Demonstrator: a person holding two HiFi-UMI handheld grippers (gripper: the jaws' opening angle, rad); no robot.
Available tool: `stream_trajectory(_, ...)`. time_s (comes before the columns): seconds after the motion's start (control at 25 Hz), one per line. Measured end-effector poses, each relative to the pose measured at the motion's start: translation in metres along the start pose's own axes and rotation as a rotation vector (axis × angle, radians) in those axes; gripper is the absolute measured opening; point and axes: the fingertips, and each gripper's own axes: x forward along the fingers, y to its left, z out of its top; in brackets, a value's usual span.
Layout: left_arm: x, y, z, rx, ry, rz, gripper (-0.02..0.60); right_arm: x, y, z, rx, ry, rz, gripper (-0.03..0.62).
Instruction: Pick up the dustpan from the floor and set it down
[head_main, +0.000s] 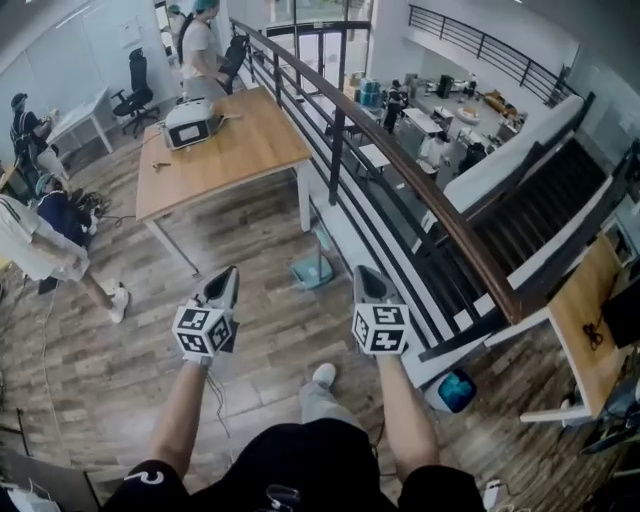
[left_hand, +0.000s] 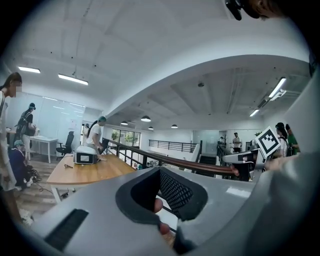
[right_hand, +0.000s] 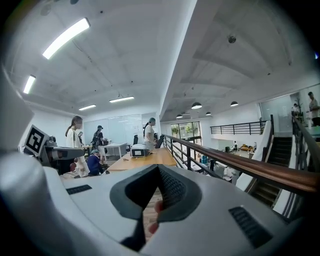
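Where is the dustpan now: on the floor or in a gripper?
On the floor: the dustpan sits by the table leg, untouched.

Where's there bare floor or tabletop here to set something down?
Free: the wooden floor left of the dustpan, in front of the table, and the table's near half. Crowded: the table's far end, where a grey machine sits, and the left edge, where people stand.

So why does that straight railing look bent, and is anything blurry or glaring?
Head view: the wide lens bows the wooden handrail and darkens the corners; light is even. Left gripper view: the left tool up close looks soft, the room beyond sharper. Right gripper view: the ceiling strip light blooms white.
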Motion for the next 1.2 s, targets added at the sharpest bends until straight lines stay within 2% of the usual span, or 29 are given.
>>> stream_trajectory(0.36,0.122,0.039,0.03,0.018,0.013,-0.05,-0.003,0.109,-0.04,0.043,-0.02,-0.002,-0.006,-0.01)
stream_trajectory(0.68,0.202,0.056,0.038,0.019,0.021,-0.078,-0.003,0.172,-0.073,0.06,-0.026,0.006,-0.019,-0.011)
stream_trajectory(1.2,0.274,0.079,0.007,0.005,0.071,-0.154,-0.003,0.227,-0.102,0.022,0.029,0.079,-0.075,-0.011)
